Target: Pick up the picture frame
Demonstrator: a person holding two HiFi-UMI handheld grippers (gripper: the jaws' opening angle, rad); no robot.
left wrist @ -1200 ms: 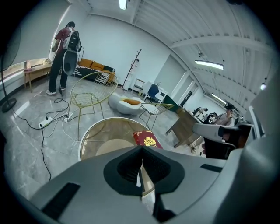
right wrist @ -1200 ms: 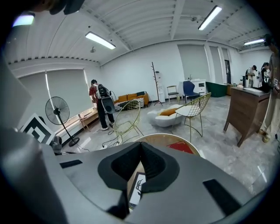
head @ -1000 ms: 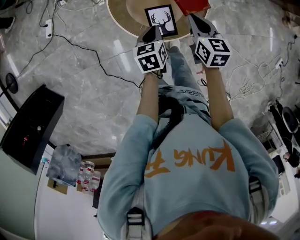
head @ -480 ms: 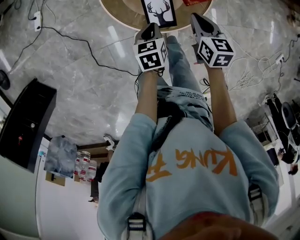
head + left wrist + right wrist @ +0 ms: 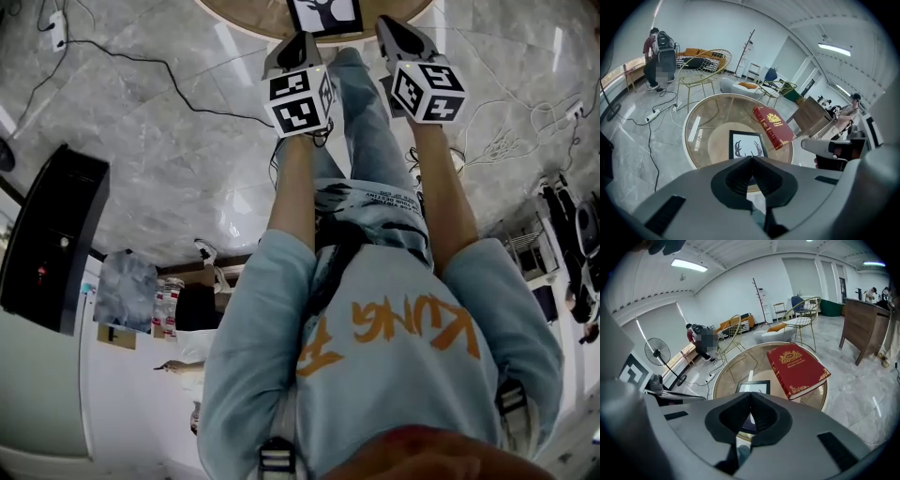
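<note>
The picture frame [image 5: 746,145], black-edged with a deer-antler print, lies flat on a round glass table [image 5: 689,140]. In the head view only its lower part [image 5: 323,13] shows at the top edge. A red book [image 5: 772,126] lies beside it on the table. My left gripper [image 5: 751,158] is shut and empty, held above and short of the frame. My right gripper [image 5: 750,393] is also shut with nothing in it, and the frame [image 5: 753,386] and the book [image 5: 799,369] lie beyond its tips. Both grippers [image 5: 300,47] [image 5: 389,28] hover near the table's near rim.
Cables and a power strip [image 5: 652,114] lie on the marble floor to the left. Wire chairs [image 5: 701,65], a standing fan [image 5: 658,355] and a wooden desk [image 5: 865,319] ring the table. A black box [image 5: 52,239] stands on the left. A person [image 5: 656,56] stands far back.
Both grippers have sunk toward the table and stayed shut. In the head view the table and frame have slid up to the top edge, and the red book has left that view.
</note>
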